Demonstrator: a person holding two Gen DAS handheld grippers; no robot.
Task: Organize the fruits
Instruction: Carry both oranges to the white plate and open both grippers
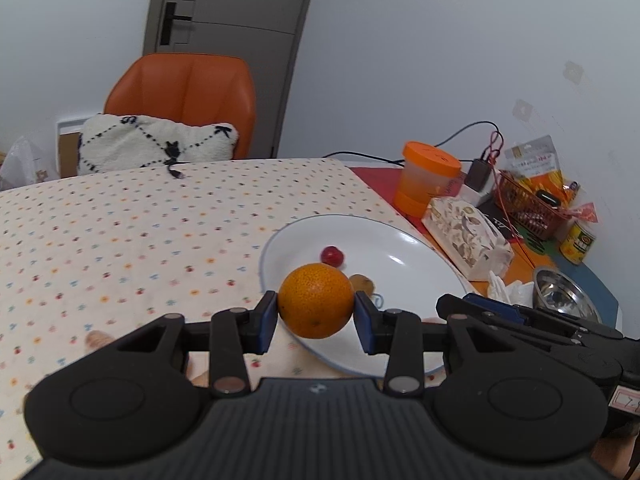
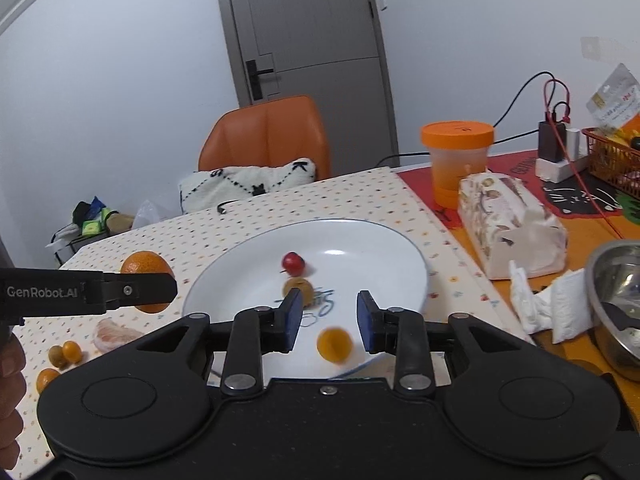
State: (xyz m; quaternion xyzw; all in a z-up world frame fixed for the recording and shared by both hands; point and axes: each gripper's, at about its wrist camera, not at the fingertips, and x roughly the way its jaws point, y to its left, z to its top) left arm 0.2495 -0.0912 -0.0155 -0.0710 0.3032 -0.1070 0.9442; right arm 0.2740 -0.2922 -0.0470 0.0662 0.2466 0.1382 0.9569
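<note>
1. Grippers, two. The left gripper [image 1: 316,316] has its blue pads pressed on both sides of one orange [image 1: 315,301], held above the near rim of the plate [image 1: 416,252]. The right gripper [image 2: 330,316] has its jaws apart and holds nothing.
2. Plate, one, white with a thin blue rim, on the dotted tablecloth [image 1: 120,232]. On it: one red cherry-like fruit [image 2: 293,263] near the centre, one brownish fruit [image 2: 299,290] just at its 6 o'clock, and one small yellow-orange fruit [image 2: 334,344], blurred, near the rim at 6 o'clock, between the right gripper's fingers.
3. Loose fruit off the plate, at its 8 o'clock in the right wrist view: one pale citrus segment [image 2: 114,334], a pair of small fruits [image 2: 66,353] touching each other, and one more small orange fruit [image 2: 47,380], partly cut off by the gripper body.
4. Edges and room: the tablecloth at 9 to 11 o'clock of the plate is bare. At 3 o'clock stand one tissue pack [image 2: 512,224], one orange-lidded cup [image 2: 456,160], crumpled napkins [image 2: 548,300] and one steel bowl [image 2: 616,304], cut off by the frame.
5. Hard to make out: blue writing on the plate, partly hidden by the right gripper's finger; the orange's lower half in the right wrist view, hidden by the left gripper's side.
</note>
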